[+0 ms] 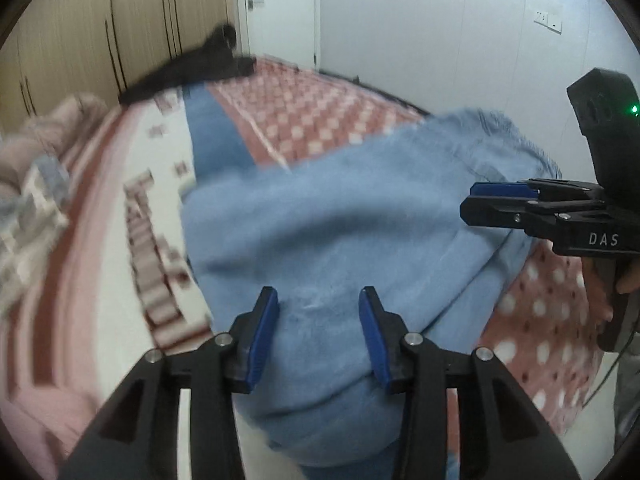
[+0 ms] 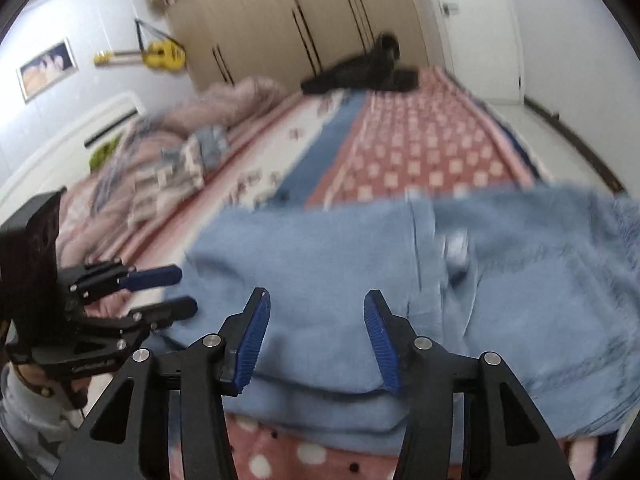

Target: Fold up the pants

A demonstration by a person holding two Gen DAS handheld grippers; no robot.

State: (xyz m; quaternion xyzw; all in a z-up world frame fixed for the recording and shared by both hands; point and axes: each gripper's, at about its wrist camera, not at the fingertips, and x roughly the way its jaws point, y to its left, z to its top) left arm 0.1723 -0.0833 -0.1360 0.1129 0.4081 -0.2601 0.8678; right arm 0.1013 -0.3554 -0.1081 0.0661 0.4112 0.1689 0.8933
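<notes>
Light blue pants [image 1: 340, 220] lie in a folded heap near the bed's near edge, with layered folds showing in the right wrist view [image 2: 340, 248]. My left gripper [image 1: 318, 292] hovers open over the heap's left part; nothing sits between its blue pads. It also appears at the left [image 2: 187, 290], beside the heap's left edge, jaws apart. My right gripper [image 2: 317, 294] stands open over the front fold, pads clear of the cloth. From the left wrist view the right gripper [image 1: 468, 199] is side-on over the heap's right end, its fingers slightly parted.
The bed carries a red checked blanket [image 2: 420, 160] with a blue stripe and a pink dotted cover [image 1: 536, 344] at the near edge. A black object [image 2: 360, 68] lies at the far end, and a pink duvet [image 2: 224, 100] is piled on the left. Wardrobe doors [image 2: 300, 12] stand behind.
</notes>
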